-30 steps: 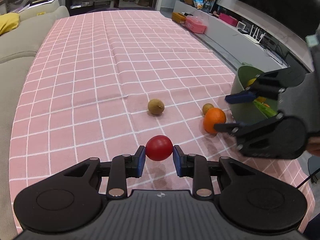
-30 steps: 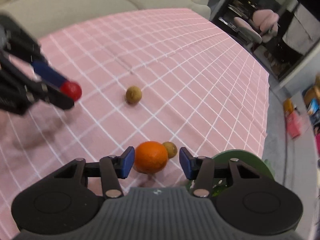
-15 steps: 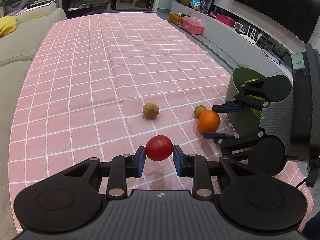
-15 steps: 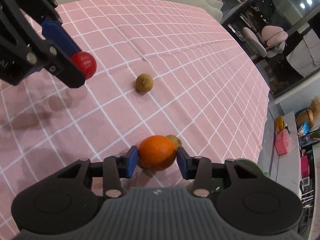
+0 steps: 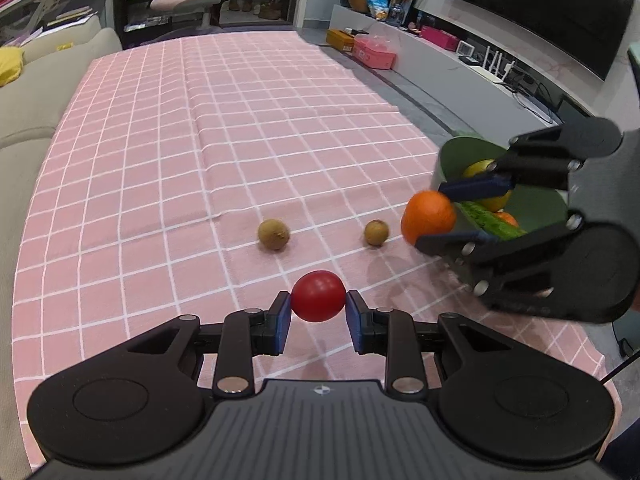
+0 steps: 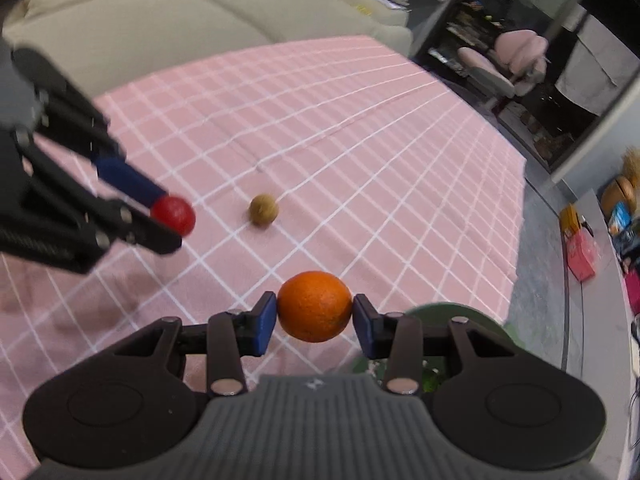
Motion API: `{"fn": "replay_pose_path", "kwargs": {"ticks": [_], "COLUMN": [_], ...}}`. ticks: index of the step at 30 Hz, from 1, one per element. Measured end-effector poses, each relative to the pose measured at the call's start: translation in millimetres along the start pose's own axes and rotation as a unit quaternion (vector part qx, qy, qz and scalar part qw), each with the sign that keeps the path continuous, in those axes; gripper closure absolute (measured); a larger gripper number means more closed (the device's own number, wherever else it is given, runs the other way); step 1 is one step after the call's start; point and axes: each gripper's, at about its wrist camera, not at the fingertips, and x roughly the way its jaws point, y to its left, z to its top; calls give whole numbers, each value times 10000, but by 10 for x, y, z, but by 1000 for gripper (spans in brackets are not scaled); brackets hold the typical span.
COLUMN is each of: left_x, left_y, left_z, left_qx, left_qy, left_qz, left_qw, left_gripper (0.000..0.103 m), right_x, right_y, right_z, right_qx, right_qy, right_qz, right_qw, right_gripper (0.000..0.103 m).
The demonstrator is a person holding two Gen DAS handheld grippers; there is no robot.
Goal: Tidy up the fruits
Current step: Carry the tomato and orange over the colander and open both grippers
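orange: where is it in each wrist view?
Left wrist: orange at right of centre, held in the right gripper, beside the green bowl.
Right wrist: orange at bottom centre, between that gripper's own fingers.
Shared landmark: red fruit in the left gripper.

The table (image 5: 240,120) wears a pink cloth crossed by thin white lines into a grid of squares. The left gripper (image 5: 318,316) is black with blue pads on its fingers (image 5: 280,322) around a glossy red fruit (image 5: 318,296), and the right gripper (image 6: 314,320), likewise black and blue, frames a bright orange (image 6: 314,306). Two small fruits (image 5: 273,233) are brownish tan, and the bowl (image 5: 452,156) is dark green, with yellow, green and orange produce inside.
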Motion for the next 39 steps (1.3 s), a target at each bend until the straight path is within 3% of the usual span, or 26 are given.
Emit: {"fn": "replay_pose_path", "kwargs": {"ticks": [13, 25, 39], "left_x": [-86, 172, 732], "left_y": [-576, -1238, -1440], "left_z": [165, 492, 757], "left_qx": [208, 759, 1387], "left_qy": [-56, 11, 466], "left_qz": [-196, -319, -67], "left_qw": [9996, 9966, 9892], "left_gripper": [70, 70, 70], "right_x": [-553, -747, -456], "right_y": [-650, -1216, -1394], "right_z": [-395, -970, -1107], "right_qx": [1215, 2320, 3057], "right_qy": [-280, -210, 72], "right_qz": [-185, -206, 494], "right_qw": [9920, 9723, 9508], "right_gripper": [64, 64, 64]}}
